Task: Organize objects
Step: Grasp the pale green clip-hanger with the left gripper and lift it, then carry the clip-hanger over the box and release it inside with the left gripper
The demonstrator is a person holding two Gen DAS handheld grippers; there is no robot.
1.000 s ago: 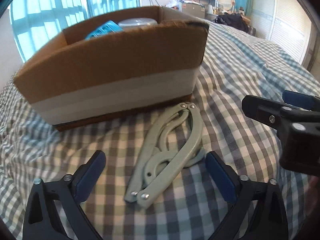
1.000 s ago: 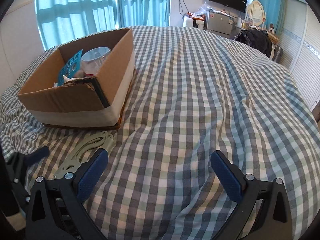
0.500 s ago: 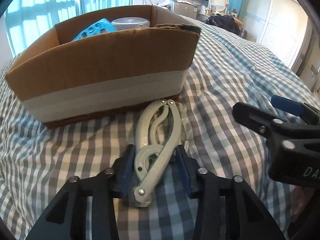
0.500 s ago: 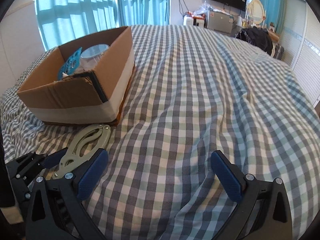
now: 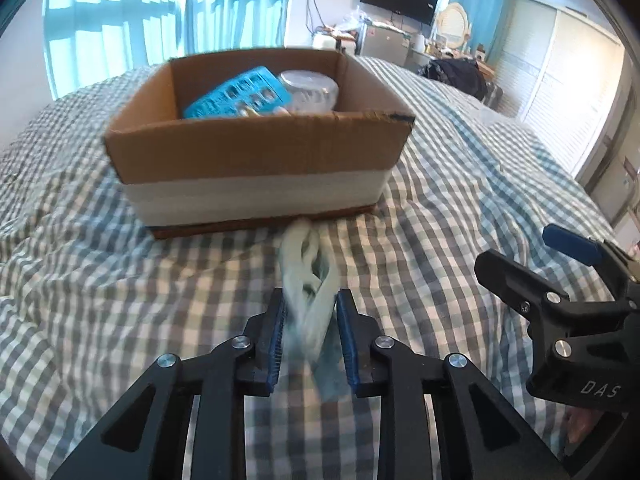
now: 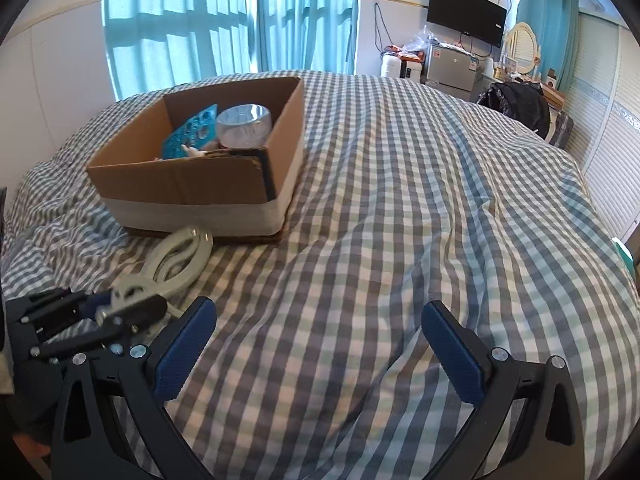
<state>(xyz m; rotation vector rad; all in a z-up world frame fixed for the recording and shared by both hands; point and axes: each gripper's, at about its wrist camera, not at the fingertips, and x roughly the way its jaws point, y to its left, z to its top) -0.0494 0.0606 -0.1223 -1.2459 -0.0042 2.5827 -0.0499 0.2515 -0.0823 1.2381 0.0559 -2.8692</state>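
Note:
My left gripper (image 5: 310, 332) is shut on a pale green folding hanger (image 5: 306, 276) and holds it just off the checked bedcover, in front of an open cardboard box (image 5: 256, 160). The hanger looks blurred. From the right wrist view the hanger (image 6: 182, 260) points toward the box (image 6: 188, 192) while the left gripper (image 6: 116, 312) clamps its near end. My right gripper (image 6: 318, 344) is open and empty over the bedcover, to the right of the left one; it also shows in the left wrist view (image 5: 560, 280).
The box holds a blue card (image 5: 236, 96) and a clear round tub (image 5: 308, 90). The checked bedcover (image 6: 420, 220) spreads wide to the right. Curtained windows (image 6: 224, 16) and a dresser with a TV (image 6: 466, 24) stand beyond the bed.
My left gripper closed on the hanger and lifted it, pulling back so the box now sits further away and lower in view. My right gripper stayed open and rose a little.

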